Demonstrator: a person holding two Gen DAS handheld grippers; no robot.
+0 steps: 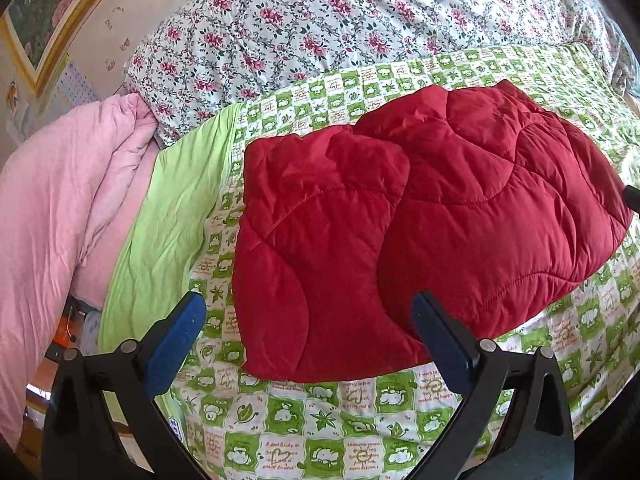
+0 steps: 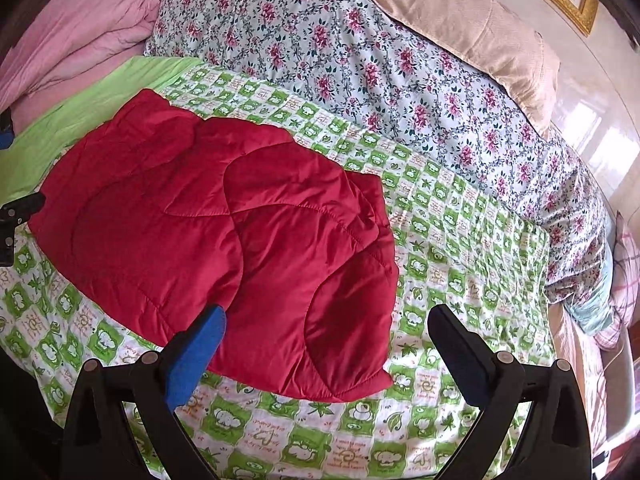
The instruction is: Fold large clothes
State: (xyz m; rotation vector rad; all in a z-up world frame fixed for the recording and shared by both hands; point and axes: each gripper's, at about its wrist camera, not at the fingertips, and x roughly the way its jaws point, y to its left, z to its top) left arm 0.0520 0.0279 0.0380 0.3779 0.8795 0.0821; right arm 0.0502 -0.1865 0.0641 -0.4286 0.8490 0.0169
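A red quilted garment [image 1: 420, 220] [image 2: 224, 240] lies folded into a thick bundle on the green-and-white checked bedsheet [image 1: 320, 432] [image 2: 460, 240]. My left gripper [image 1: 310, 300] hovers open over the bundle's near left edge, with nothing between its blue-padded fingers [image 1: 176, 344]. My right gripper [image 2: 328, 312] is also open, above the bundle's near right corner, and holds nothing. Each gripper shows at the edge of the other's view: the right gripper [image 1: 632, 196] at the bundle's far right, the left gripper [image 2: 16, 216] at its far left.
A floral quilt [image 1: 320, 20] [image 2: 360, 60] is heaped along the back of the bed. A pink blanket [image 1: 52, 200] [image 2: 80, 20] and plain green fabric [image 1: 168, 220] lie at the left. A beige pillow [image 2: 472, 36] rests at the back right. A framed picture [image 1: 48, 12] hangs on the wall.
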